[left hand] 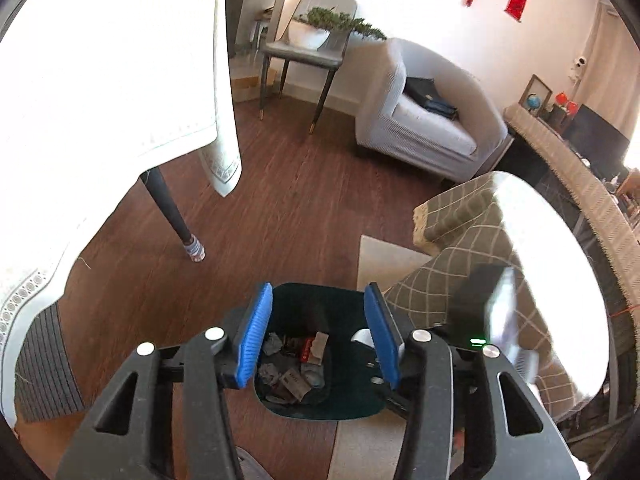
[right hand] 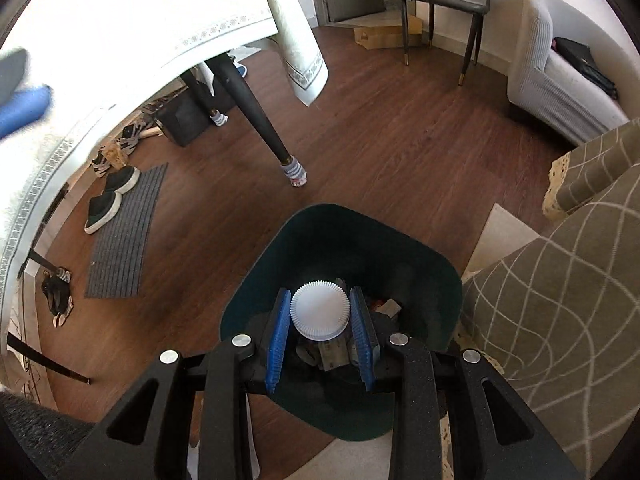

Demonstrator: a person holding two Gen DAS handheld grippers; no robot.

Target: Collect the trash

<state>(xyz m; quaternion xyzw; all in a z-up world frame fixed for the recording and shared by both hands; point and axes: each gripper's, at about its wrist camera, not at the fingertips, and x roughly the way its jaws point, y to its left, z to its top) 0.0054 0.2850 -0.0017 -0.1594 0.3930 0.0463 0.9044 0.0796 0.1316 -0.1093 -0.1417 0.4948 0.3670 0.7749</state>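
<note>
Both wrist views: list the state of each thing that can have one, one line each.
left hand-held gripper: open, holding nothing, above the bin.
right hand-held gripper: shut on white paper cup, over the bin.
dark green bin: upright, lidless, crumpled trash at the bottom.
tablecloth: draped, corner hanging free.

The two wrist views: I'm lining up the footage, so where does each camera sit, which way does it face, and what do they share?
Left wrist: rides the left tongs, looking down past open blue pads into the dark green bin of crumpled trash.
Right wrist: rides the right tongs, facing down over the same bin, pads closed against a white fluted paper cup; a blurred blue pad of the left tongs shows at far left.
Shared: bin, wood floor, socked table leg, white armchair, plaid cushion.
</note>
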